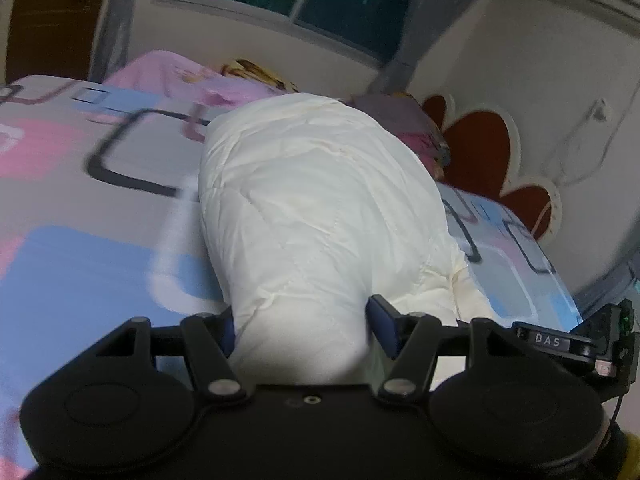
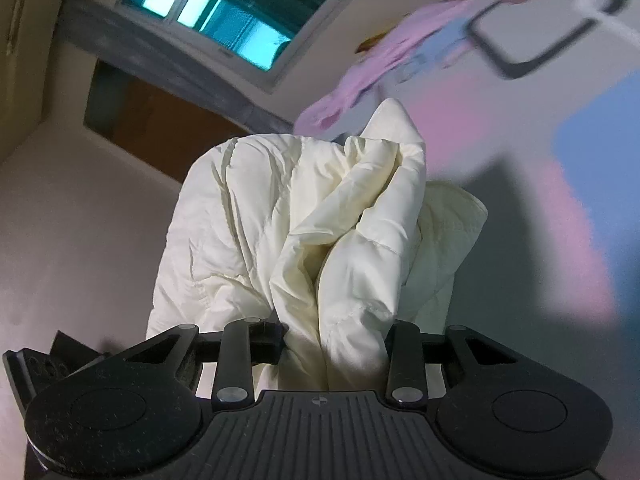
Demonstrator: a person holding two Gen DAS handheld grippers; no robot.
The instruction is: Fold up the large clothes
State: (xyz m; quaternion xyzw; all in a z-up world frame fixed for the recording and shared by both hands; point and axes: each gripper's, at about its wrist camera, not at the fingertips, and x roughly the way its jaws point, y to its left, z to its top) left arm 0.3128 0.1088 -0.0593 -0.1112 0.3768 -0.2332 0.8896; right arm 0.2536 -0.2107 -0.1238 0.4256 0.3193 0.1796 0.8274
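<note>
Left tool and right tool each pinching white padded jacket, bunched above bed. No neat fold visible; folding mostly left.

Right tool: jaws gripping a bunched fold of cream quilted jacket, which is rising in crumpled folds ahead of it. Bed sheet, pink, blue and white, is lying behind at right. Pink cloth is resting on it. Window is glowing above left.
</note>
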